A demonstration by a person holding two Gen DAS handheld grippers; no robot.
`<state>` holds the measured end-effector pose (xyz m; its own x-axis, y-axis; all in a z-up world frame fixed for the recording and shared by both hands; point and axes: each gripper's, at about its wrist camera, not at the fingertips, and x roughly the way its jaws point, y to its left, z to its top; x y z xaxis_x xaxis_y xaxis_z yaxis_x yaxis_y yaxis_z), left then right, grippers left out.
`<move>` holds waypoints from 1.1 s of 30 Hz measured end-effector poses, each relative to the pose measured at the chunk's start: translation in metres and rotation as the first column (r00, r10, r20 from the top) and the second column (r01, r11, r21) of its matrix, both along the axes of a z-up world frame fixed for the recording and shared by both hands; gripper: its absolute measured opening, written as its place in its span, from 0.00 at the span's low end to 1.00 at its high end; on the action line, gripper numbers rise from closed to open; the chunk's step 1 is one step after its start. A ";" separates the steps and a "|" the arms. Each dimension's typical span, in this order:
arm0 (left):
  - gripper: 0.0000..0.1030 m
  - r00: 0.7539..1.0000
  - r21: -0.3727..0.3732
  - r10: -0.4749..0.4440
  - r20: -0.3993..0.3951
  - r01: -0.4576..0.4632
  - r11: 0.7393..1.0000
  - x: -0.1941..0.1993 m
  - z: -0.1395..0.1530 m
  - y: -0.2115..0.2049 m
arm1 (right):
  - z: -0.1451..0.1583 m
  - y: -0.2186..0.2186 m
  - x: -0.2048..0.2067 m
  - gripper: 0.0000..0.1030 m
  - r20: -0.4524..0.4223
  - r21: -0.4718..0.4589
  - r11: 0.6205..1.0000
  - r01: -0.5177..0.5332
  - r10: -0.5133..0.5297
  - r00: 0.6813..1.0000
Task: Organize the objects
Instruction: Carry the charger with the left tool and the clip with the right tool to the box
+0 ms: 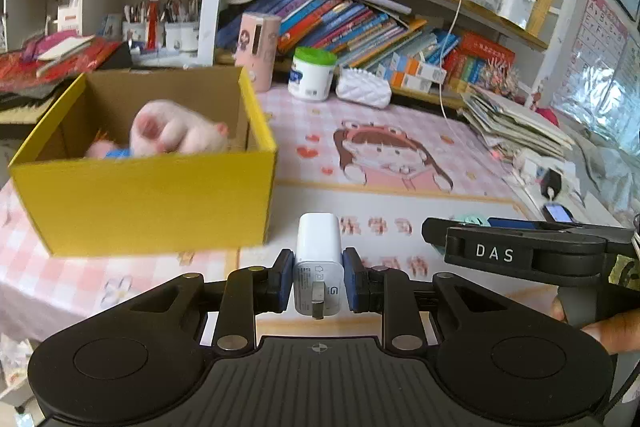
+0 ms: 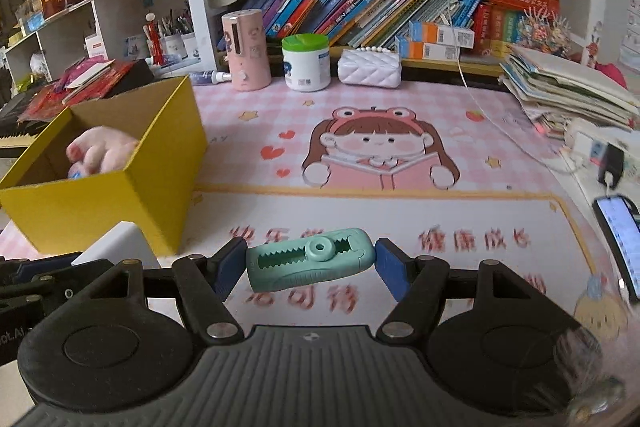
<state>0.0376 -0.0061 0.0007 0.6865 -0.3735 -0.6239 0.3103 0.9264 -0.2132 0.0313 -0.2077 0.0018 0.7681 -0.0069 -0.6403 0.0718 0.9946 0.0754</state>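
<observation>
Carry step in hand: left claw clamped on charger, right claw clamped on teal clip, both above counter; next, release over yellow box.

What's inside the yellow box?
A pink plush toy lies inside the yellow box, with something small and blue beside it. The box's front wall hides the bottom, so anything else down there cannot be seen.

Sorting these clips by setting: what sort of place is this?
Most likely a child's study desk at home: a pink cartoon desk mat, shelves packed with children's books, and pen cups on the side shelf.
</observation>
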 end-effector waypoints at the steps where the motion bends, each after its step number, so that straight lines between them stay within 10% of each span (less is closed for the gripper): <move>1: 0.24 1.000 -0.001 -0.006 -0.006 0.006 1.000 -0.005 -0.001 0.006 | 0.000 0.007 -0.007 0.66 -0.005 -0.002 1.000 0.007 -0.007 1.000; 33: 0.24 0.988 -0.022 0.148 0.051 -0.147 0.989 -0.109 0.014 0.153 | 0.000 0.177 -0.101 0.66 -0.031 -0.002 0.978 -0.210 0.210 0.977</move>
<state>-0.0716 0.1465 0.0146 0.7661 -0.2767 -0.5801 0.1818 0.9590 -0.2173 -0.0700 -0.0307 0.0017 0.7330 0.1490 -0.6637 -0.1364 0.9881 0.0712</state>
